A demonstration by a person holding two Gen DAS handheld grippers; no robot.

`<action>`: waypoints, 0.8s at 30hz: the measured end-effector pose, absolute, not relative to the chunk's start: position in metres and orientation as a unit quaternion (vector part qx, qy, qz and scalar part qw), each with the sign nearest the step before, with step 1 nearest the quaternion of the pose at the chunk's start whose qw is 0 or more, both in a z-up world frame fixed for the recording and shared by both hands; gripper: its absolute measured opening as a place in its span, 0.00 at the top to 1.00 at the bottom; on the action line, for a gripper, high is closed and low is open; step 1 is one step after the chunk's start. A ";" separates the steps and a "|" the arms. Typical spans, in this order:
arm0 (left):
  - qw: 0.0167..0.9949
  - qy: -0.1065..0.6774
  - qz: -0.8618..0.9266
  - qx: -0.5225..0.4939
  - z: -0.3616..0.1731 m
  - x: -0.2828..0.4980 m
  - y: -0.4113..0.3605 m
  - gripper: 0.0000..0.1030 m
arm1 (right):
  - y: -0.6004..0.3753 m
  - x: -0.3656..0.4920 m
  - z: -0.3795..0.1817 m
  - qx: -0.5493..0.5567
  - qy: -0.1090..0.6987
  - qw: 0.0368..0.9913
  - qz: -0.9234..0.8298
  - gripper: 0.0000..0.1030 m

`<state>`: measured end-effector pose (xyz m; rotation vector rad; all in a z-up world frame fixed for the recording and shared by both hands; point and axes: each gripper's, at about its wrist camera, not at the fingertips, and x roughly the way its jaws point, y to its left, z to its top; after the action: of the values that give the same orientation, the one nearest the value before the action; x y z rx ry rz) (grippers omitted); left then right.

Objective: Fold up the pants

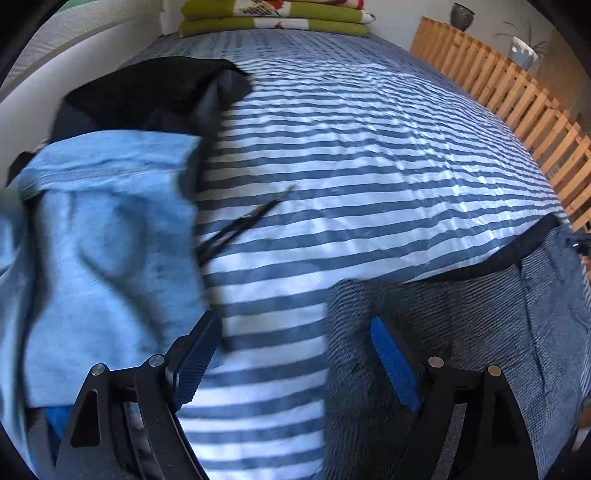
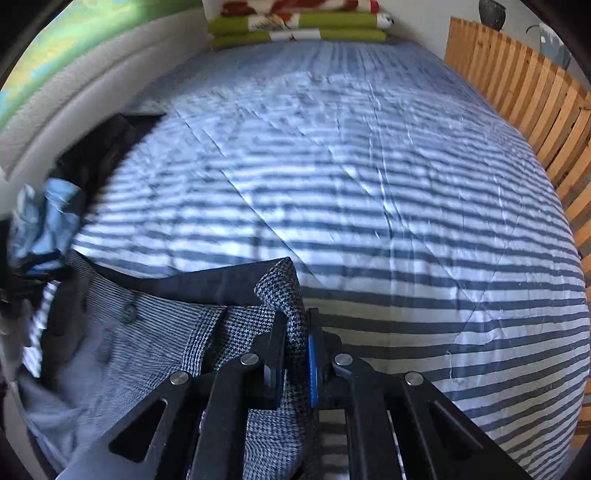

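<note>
Grey checked pants with a dark waistband lining lie at the near edge of a striped bed. My right gripper is shut on a corner of their waistband, which stands up between the fingers. In the left wrist view the same pants fill the lower right. My left gripper is open, its left finger over the striped cover and its right finger over the pants' edge, with nothing between them.
A light blue garment and a black one are piled at the left of the bed. Folded green blankets lie at the far end. A wooden slatted frame runs along the right side.
</note>
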<state>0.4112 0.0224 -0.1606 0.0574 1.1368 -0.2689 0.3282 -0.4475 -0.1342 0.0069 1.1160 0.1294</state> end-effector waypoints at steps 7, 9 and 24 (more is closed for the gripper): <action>0.836 0.528 -0.144 0.042 -0.155 0.402 -0.008 0.88 | -0.443 0.329 -0.142 0.031 0.519 0.852 0.066 0.92; 0.844 0.515 -0.146 0.017 -0.134 0.394 -0.003 0.92 | -0.441 0.319 -0.122 0.033 0.504 0.860 0.071 0.92; 0.955 0.255 -0.153 0.007 0.194 0.227 0.026 0.94 | -0.420 0.159 0.153 0.001 0.291 0.951 0.102 0.92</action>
<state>0.2274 0.0255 0.1939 0.0133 0.5183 -0.3113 0.1590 -0.4200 0.1532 0.0019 0.5921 0.2068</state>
